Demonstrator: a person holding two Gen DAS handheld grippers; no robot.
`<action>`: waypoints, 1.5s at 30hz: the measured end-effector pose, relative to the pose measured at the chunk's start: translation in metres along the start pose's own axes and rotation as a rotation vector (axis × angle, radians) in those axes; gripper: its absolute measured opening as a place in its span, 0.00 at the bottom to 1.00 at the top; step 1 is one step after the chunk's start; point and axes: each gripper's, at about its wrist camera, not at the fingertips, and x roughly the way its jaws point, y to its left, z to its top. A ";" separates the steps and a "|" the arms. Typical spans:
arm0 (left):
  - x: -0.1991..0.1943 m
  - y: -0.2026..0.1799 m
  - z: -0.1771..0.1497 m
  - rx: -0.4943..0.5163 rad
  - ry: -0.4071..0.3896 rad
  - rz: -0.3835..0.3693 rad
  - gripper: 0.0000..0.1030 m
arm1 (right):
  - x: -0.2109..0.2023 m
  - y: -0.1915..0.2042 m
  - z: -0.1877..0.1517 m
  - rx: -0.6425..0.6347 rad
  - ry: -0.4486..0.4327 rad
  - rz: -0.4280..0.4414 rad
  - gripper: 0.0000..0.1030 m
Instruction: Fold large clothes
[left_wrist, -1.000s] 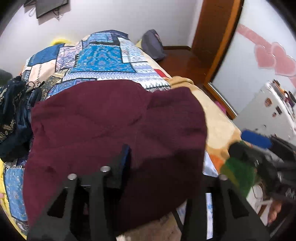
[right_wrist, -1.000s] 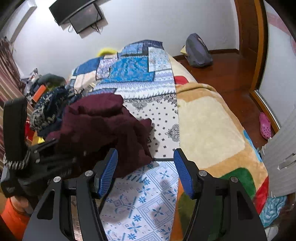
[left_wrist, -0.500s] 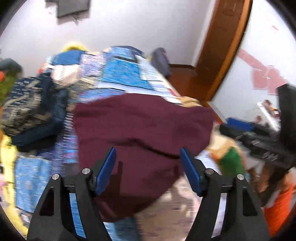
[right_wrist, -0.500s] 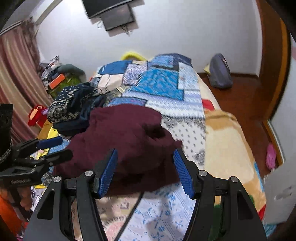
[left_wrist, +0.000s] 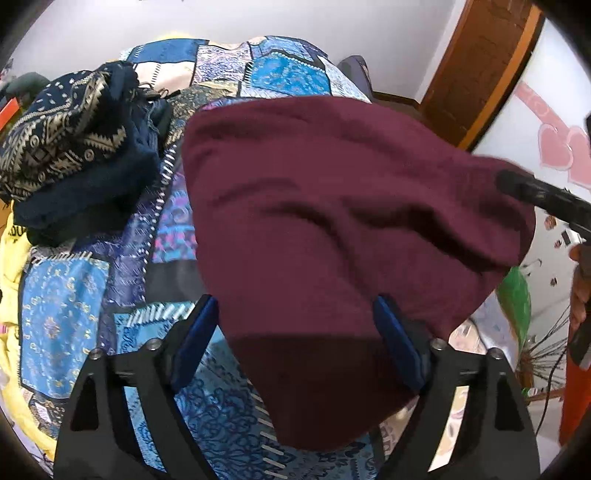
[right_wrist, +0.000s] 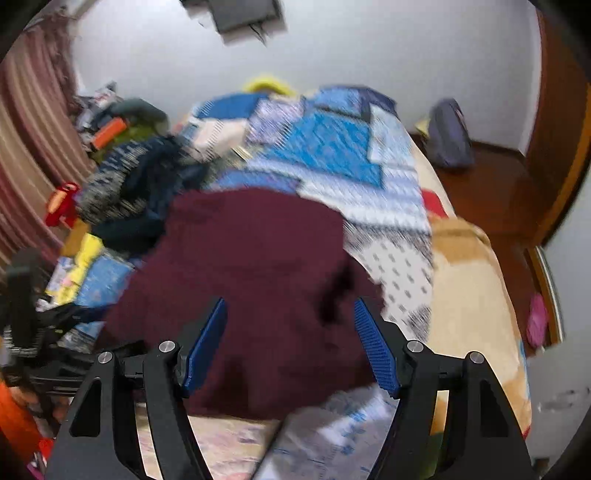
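While the left gripper (left_wrist: 295, 339) hangs over the bed with its blue pads spread wide, its jaws have just been opening, and nothing is pinched between them; the maroon garment (left_wrist: 332, 221) lies loose beneath and beyond the tips. Off to its right, the right gripper (right_wrist: 291, 343) points down at the same cloth, its jaws also parted and just opened further, gripping nothing. From that side the maroon garment (right_wrist: 251, 288) is a rumpled mound on the near half of the bed, one edge reaching under the fingers.

Just left of the garment sits a heap of dark navy patterned clothes (left_wrist: 74, 147), touching the maroon edge or nearly so; I cannot tell which. A yellow cloth (left_wrist: 11, 243) shows at the bed's left border.

Underneath everything is a blue patchwork bedspread (left_wrist: 66, 317), and toward the right side of the bed a tan blanket (right_wrist: 465, 295) lies over it. Past the far end, a grey bag (right_wrist: 448, 134) rests on the dark wooden floor (right_wrist: 487, 192) against the white wall. A wooden door frame (left_wrist: 484, 62) stands to the right, with pink heart stickers (left_wrist: 561, 151) on the pale panel beside it. Striped curtains (right_wrist: 26, 147) hang on the left, though that view is blurred.
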 end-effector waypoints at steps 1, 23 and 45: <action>0.001 -0.002 -0.005 0.017 -0.005 0.010 0.87 | 0.007 -0.007 -0.007 0.002 0.027 -0.024 0.66; -0.057 0.014 -0.018 0.067 -0.069 0.078 0.88 | -0.005 -0.040 -0.018 -0.014 0.085 0.047 0.74; 0.040 0.076 0.031 -0.444 0.115 -0.254 0.96 | 0.124 -0.106 0.003 0.270 0.341 0.450 0.93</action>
